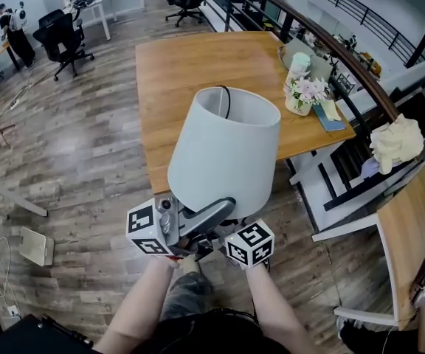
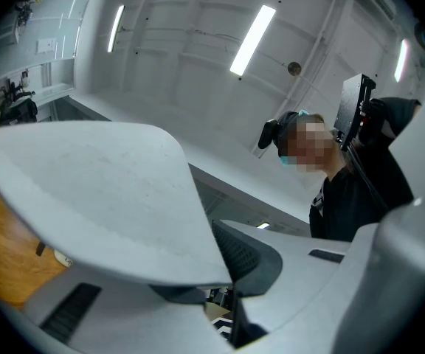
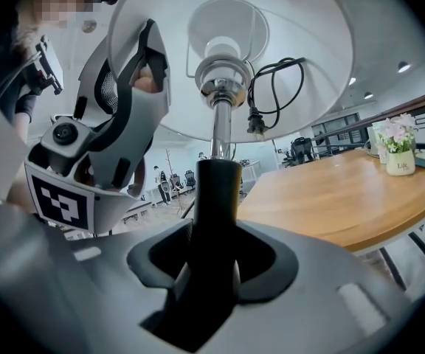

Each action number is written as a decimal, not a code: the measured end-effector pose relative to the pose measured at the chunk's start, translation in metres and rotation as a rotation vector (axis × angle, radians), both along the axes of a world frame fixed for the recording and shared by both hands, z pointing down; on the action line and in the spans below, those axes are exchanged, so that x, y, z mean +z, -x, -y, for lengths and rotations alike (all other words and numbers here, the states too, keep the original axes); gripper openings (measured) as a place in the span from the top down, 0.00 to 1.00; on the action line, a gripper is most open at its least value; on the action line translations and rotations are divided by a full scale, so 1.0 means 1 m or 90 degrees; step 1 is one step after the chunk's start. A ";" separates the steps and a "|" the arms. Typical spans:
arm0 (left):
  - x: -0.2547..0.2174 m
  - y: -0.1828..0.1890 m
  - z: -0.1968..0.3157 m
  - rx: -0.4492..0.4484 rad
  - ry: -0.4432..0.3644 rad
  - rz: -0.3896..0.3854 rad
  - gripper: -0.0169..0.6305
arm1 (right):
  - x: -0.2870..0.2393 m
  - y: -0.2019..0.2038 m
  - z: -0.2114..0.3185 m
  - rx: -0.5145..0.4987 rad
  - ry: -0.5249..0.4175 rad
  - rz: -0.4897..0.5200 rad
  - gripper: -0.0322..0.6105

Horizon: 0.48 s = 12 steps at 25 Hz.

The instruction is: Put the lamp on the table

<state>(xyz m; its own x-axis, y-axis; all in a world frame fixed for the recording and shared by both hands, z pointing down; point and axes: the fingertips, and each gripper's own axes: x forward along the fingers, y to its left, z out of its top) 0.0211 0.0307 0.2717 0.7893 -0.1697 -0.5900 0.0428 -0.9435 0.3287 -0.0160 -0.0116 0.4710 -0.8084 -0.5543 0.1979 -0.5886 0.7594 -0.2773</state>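
Grippers both hold the lamp (image 1: 227,150) close to the person, above the floor. The right gripper (image 3: 212,260) is clamped on the dark stem (image 3: 214,190). The left gripper (image 2: 223,271) pinches the shade (image 2: 102,198) at its lower rim. The shade looks thin and easily dented, so the stiff stem should carry the weight. Farther off, the wooden table (image 1: 190,72) has bare room left of the flowers (image 1: 307,91).

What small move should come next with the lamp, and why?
Probably carry the lamp forward until it is over the bare table top. The right gripper is shut on its dark stem, the left gripper grips the shade rim, and both are over the floor, short of the table edge.
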 end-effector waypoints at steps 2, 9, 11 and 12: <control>0.000 0.006 0.018 0.003 0.000 -0.001 0.93 | 0.000 0.006 0.018 0.003 -0.001 -0.002 0.68; 0.005 0.027 0.062 0.016 -0.003 -0.004 0.93 | 0.005 0.024 0.065 0.016 -0.005 -0.008 0.68; 0.005 0.033 0.074 0.015 -0.001 -0.005 0.93 | 0.006 0.030 0.076 0.016 -0.002 -0.008 0.68; 0.006 0.035 0.079 0.013 0.002 -0.005 0.93 | 0.007 0.032 0.079 0.015 0.002 -0.008 0.68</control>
